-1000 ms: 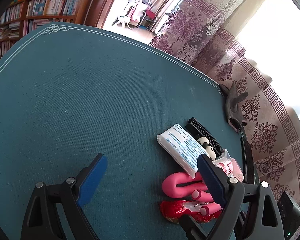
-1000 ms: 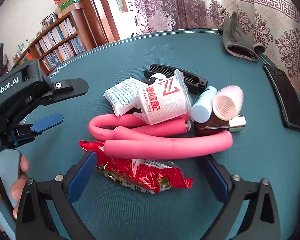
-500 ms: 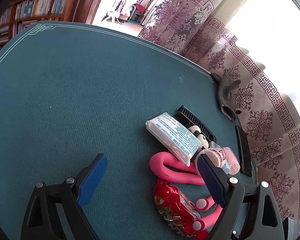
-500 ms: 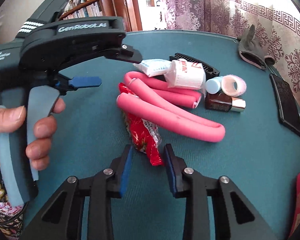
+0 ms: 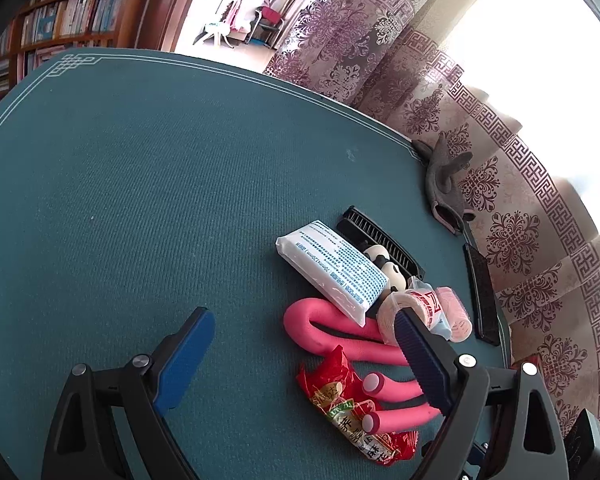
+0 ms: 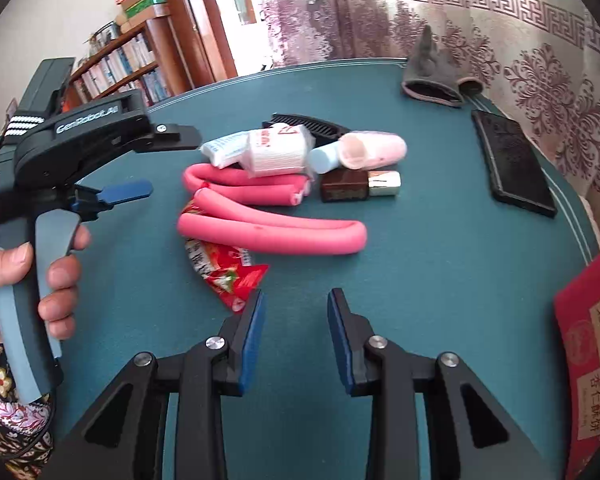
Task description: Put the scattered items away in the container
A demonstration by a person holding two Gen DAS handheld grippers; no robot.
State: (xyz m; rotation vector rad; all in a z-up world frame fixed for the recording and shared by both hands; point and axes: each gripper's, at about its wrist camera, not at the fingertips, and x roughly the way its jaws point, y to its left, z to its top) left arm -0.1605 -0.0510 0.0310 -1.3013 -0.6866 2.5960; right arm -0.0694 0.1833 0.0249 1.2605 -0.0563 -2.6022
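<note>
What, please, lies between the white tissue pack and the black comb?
A small black-and-white panda figure lies there, between the tissue pack and the comb; the left wrist view shows it.

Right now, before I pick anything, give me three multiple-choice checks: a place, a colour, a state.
1. The crinkly red foil snack packet lies: A) partly under the long pink foam roller B) on a plate C) inside a box.
2. The cloth tabletop is: A) red B) teal C) white.
3. The left gripper's jaws stand: A) shut on a roller B) wide open C) shut empty.
1 A, the roller crosses over it; 2 B, teal all round; 3 B, pads far apart.
</note>
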